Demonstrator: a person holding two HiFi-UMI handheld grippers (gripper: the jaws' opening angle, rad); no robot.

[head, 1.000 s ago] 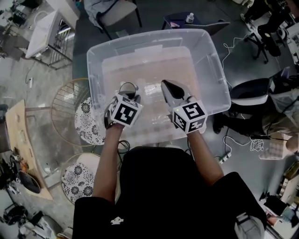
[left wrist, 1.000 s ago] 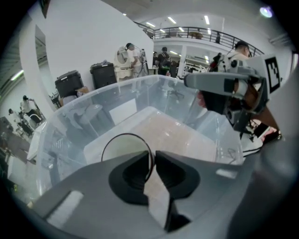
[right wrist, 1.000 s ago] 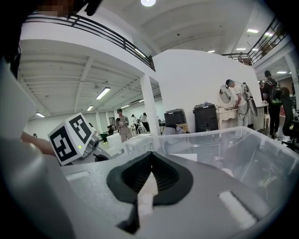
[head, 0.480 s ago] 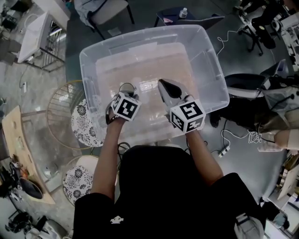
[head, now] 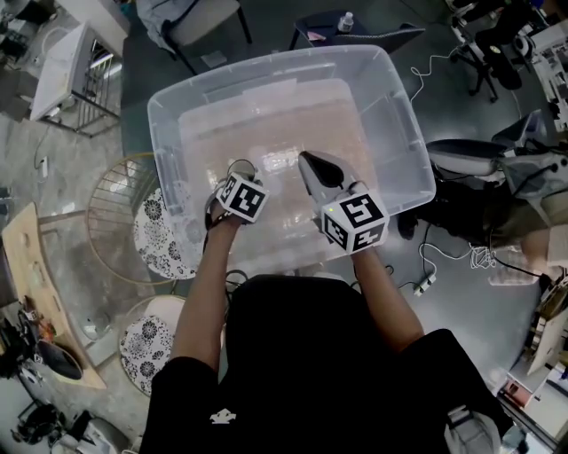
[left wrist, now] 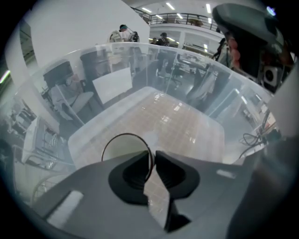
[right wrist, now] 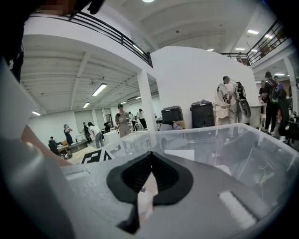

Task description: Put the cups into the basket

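A clear cup with a dark rim (head: 240, 167) hangs over the near left part of the big clear plastic bin (head: 266, 67). My left gripper (head: 248, 180) is shut on it. In the left gripper view the pads pinch the cup's wall (left wrist: 150, 164), the round rim (left wrist: 125, 147) lies to their left, and the bin's pale floor (left wrist: 168, 116) is below. My right gripper (head: 307, 160) points into the bin beside the left one. Its jaws are shut with nothing between them (right wrist: 150, 155), and the bin's rim (right wrist: 224, 128) lies just ahead.
Two round wire stools with patterned cushions (head: 165, 232) (head: 142, 341) stand left of the bin. A chair (head: 200, 22) and a small bottle (head: 346, 21) are beyond it. Cables and a power strip (head: 424, 284) lie on the floor at right, near office chairs (head: 470, 160).
The head view has drifted, so the bin sits a little higher and further left. The left gripper has shifted slightly with the cup still in it. The right gripper stays shut.
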